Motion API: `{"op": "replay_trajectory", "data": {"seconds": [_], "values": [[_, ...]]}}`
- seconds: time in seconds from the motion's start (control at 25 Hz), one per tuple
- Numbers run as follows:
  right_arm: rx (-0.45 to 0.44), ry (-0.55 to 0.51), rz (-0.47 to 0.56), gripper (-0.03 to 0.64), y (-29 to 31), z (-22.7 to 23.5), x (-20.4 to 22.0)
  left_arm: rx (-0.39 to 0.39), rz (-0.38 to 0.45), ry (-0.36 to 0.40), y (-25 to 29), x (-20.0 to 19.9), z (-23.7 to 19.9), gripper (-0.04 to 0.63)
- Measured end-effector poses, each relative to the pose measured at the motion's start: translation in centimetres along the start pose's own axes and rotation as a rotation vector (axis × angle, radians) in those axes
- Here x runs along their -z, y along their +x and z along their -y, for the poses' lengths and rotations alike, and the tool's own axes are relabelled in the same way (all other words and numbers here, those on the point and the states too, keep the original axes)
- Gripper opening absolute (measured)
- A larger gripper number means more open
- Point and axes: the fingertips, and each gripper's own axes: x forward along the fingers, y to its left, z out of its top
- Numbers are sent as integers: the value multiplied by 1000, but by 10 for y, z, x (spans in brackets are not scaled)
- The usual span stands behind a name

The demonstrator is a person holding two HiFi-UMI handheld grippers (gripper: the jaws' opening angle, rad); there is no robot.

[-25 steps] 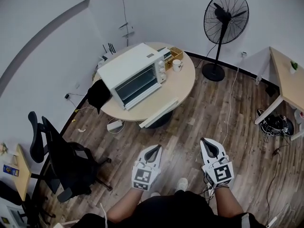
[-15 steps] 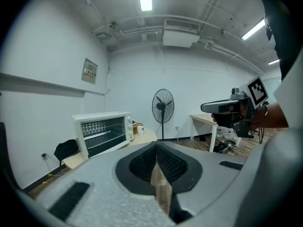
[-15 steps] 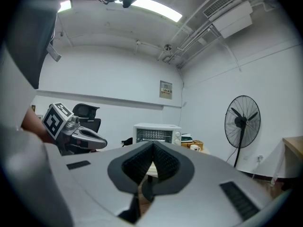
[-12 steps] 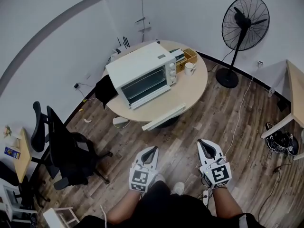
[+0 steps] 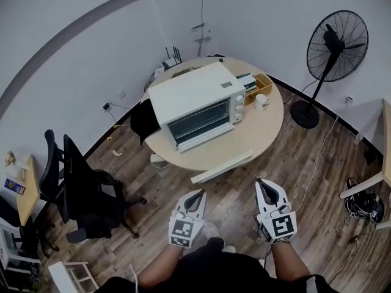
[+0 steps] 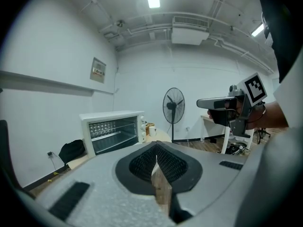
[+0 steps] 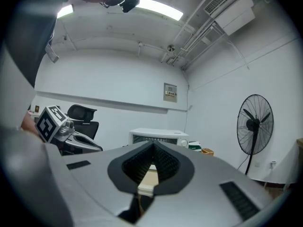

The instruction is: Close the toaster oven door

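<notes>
- Two grippers sit low in the head view, the left gripper and the right gripper. Both point toward the round table, and the person's arms and dark clothing are cut off by the bottom edge.
- Each gripper's jaws are pressed together at the tips with nothing between them.
- In the right gripper view, that gripper's own jaws cover the lower front of the toaster oven, leaving only its top strip and knobs showing.
- The oven stands on the table's left half, well apart from both grippers, with bare wooden floor between.
- Its door seems to hang open, with the pale handle edge near the table rim. The left gripper view shows the rack inside, though the exact tilt of the door is hard to judge.
- A mug and a wooden box sit just right of the oven, and a black bag hangs off the left rim.
- A long white board juts out below the table's near edge.
- An office chair crowds the left side, while a standing fan stands far right.
</notes>
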Motion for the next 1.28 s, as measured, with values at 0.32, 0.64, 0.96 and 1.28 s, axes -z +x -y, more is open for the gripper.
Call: {"op": "replay_trajectory", "data": {"seconds": [0.32, 0.64, 0.96, 1.28], "values": [[-51, 27, -17, -3, 79, 0, -6, -41, 12, -29, 27, -10, -59, 5], [-89, 12, -19, -3, 125, -8, -11, -43, 1, -38, 37, -3, -88, 5], [-153, 21, -36, -3, 154, -6, -7, -101, -23, -63, 48, 2, -108, 5], [-258, 8, -29, -3, 178, 0, -6, -210, -54, -74, 60, 12, -118, 5]]}}
